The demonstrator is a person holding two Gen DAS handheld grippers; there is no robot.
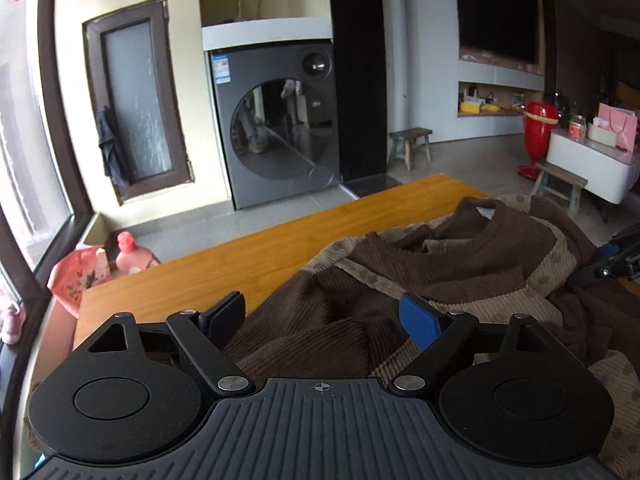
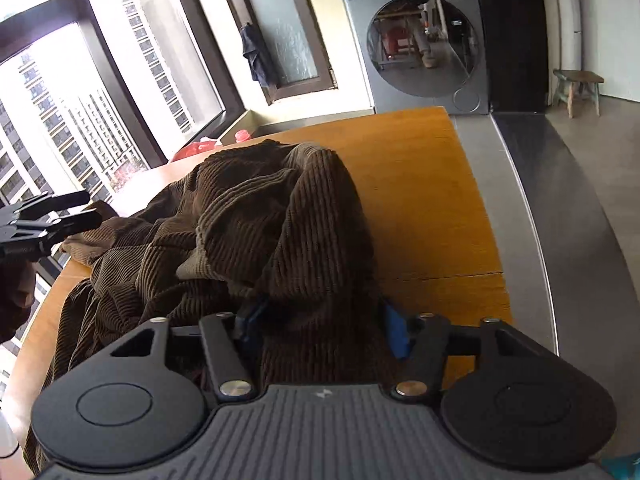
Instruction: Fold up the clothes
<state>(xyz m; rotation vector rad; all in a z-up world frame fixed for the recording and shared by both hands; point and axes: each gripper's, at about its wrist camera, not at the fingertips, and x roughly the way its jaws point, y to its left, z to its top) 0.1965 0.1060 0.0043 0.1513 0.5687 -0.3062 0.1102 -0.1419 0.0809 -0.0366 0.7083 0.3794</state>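
Observation:
A brown and tan corduroy garment (image 1: 460, 264) lies crumpled on a wooden table (image 1: 248, 256). My left gripper (image 1: 324, 316) is open just above its near brown edge, fingers wide apart, with cloth lying between them. In the right wrist view the same garment (image 2: 248, 216) is bunched up. My right gripper (image 2: 320, 320) has its blue pads against a thick fold of brown cloth that rises between the fingers. The left gripper (image 2: 60, 216) shows at the left edge of the right wrist view.
A grey washing machine (image 1: 280, 120) stands beyond the table's far edge. A pink bottle (image 1: 134, 258) and a red bag (image 1: 76, 276) sit by the window sill at left. Wooden stools (image 1: 412, 144) and a white cabinet (image 1: 592, 164) stand on the floor at right.

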